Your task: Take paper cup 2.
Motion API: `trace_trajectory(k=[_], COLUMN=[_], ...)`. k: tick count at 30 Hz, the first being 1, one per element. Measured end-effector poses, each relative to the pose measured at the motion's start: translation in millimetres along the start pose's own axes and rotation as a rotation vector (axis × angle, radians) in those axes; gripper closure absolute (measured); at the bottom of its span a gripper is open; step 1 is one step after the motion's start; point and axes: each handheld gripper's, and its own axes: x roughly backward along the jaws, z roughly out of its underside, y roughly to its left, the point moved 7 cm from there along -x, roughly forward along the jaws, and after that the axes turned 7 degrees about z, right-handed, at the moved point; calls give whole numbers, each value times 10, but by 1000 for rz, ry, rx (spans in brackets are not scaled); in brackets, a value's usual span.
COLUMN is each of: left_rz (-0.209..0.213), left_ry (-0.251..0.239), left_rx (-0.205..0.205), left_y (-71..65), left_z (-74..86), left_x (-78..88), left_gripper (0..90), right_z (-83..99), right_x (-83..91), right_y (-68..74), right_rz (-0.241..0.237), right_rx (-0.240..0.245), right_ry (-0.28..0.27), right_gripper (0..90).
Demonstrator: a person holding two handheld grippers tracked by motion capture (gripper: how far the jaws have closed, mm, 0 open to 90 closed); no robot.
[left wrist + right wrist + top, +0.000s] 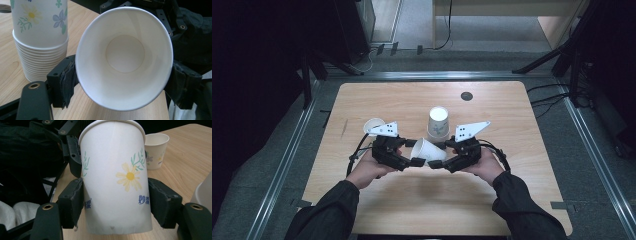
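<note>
A white paper cup with a yellow flower print lies on its side in the air between my two grippers, just above the wooden table. My left gripper grips it at the mouth. In the left gripper view the pads press both sides of the rim, which is squeezed oval. My right gripper holds the cup's lower wall near the base. In the right gripper view both pads lie against the cup.
An upside-down stack of flowered paper cups stands just behind the held cup. A single upright cup stands to the left of it. A dark round disc sits in the tabletop near the far edge.
</note>
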Motion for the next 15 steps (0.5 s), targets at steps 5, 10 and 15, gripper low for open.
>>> trace_trajectory(k=[5,10,15], left_rz=[1,-1,6], left_ry=[5,11,15], left_rx=[-10,-20,-13], left_y=[-6,-7,-4], left_z=[4,8,15], left_x=[2,4,2], left_gripper=[217,224,216], right_z=[6,14,17], right_x=[-3,-8,-14], right_y=[-1,0,5], right_rz=[-5,-6,-8], right_rx=[-1,0,3], right_ry=[3,11,15], right_gripper=[337,337,337])
